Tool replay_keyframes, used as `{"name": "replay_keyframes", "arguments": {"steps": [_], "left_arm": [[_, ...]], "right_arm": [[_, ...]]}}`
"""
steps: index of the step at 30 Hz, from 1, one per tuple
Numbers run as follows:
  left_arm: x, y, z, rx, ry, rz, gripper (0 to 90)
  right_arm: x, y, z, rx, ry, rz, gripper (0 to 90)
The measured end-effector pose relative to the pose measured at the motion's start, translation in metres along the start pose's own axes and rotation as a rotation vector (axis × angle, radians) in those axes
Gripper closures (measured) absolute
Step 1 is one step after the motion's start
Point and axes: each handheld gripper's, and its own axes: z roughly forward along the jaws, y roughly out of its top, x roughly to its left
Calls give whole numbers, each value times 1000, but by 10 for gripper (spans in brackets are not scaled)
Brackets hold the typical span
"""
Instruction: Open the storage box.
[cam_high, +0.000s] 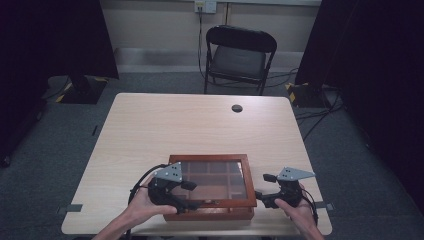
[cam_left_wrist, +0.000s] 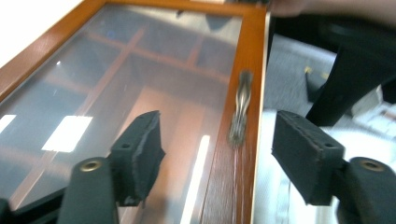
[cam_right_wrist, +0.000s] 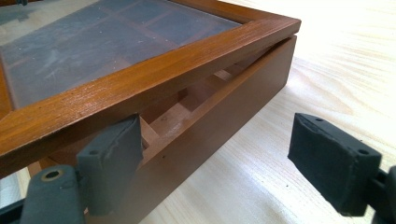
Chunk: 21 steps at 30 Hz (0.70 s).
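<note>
In the high view, a box (cam_high: 212, 212) with a glass lid (cam_high: 215, 180) is seen at the table's (cam_high: 150, 130) near edge, flanked by the left gripper (cam_high: 187, 195) and right gripper (cam_high: 267, 190). In the left gripper view, parted jaws straddle the lid's metal handle (cam_left_wrist: 240, 112), gripping nothing. In the right gripper view, the lid is seen slightly raised; one pad (cam_right_wrist: 112, 149) sits under it, the jaws released

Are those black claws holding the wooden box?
No squeeze shows. The left gripper straddles the lid's metal handle, open; the right gripper's pad sits under the raised lid.
</note>
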Motion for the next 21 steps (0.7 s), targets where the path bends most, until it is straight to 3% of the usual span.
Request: {"name": "replay_keyframes", "arguments": {"steps": [9,15,21], "left_arm": [[2,-23,-18,-45,17,-16,277],[2,-27,-29,-69,31,-1,229],[1,-30,-27,-68,46,24,166]], "right_arm": [[0,1,0,-12,3,10,165],[0,3,-2,-37,3,15,165],[0,5,-3,-42,-1,15,165]]}}
